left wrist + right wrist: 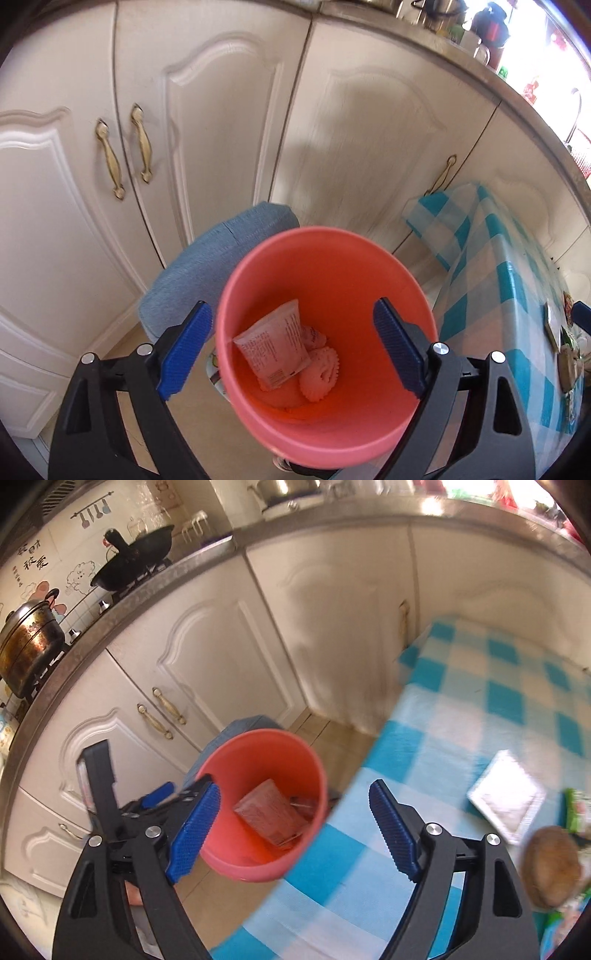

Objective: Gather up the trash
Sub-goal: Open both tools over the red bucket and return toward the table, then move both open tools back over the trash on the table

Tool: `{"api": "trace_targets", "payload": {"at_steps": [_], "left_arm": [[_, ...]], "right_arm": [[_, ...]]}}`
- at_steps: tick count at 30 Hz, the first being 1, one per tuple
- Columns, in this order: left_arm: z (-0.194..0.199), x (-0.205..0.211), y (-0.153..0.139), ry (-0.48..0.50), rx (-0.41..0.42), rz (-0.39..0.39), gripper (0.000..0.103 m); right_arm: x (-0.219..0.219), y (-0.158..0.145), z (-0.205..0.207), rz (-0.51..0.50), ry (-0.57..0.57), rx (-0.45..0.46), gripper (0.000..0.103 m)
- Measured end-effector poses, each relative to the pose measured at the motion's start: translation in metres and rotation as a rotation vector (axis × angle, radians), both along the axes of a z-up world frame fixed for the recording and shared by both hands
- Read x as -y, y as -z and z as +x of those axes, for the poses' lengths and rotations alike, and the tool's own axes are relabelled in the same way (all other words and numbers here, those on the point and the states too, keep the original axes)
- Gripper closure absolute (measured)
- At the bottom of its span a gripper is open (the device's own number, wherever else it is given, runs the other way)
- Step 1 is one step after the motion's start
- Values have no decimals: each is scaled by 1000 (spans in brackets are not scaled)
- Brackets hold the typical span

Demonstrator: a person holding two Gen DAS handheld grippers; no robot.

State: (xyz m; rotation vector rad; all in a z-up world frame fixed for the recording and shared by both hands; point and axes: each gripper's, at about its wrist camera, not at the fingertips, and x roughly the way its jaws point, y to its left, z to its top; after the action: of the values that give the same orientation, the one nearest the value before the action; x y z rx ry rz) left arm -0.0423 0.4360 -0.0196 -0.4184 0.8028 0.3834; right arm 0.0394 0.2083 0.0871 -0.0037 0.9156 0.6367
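Kitchen floor: pink bin [332, 258] holds wrappers [275, 345]; left claw [291, 345] and right claw [295, 829] released.

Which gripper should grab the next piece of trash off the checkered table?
Probably the right gripper: it is open and empty, over the checkered table's edge, with the white packet ahead of it. The left gripper straddles the pink bucket's rim.

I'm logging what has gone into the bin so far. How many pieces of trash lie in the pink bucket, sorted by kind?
In the pink bucket, as the left wrist view shows:
Printed plastic packets: 1
Crumpled ruffled pieces: 1
Small printed wrappers, partly hidden: 1
Total: 3 visible; more may lie hidden underneath.
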Motion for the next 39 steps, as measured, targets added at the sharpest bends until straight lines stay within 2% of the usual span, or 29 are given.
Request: {"api": "trace_targets", "payload": {"at_steps": [5, 11, 21, 25, 32, 39], "left_arm": [[-21, 9, -13, -3, 37, 7, 14], [-45, 23, -27, 1, 143, -47, 14], [-62, 83, -70, 127, 277, 56, 13], [-64, 104, -79, 169, 284, 70, 13], [-60, 152, -87, 304, 233, 92, 13], [-61, 195, -88, 406, 213, 84, 13]], "right_arm": [[34, -10, -19, 3, 37, 57, 19], [69, -8, -40, 14, 73, 83, 17], [125, -8, -69, 102, 144, 120, 15], [146, -12, -78, 134, 160, 143, 14], [189, -16, -104, 161, 209, 240, 13], [237, -17, -127, 171, 281, 319, 5]]}}
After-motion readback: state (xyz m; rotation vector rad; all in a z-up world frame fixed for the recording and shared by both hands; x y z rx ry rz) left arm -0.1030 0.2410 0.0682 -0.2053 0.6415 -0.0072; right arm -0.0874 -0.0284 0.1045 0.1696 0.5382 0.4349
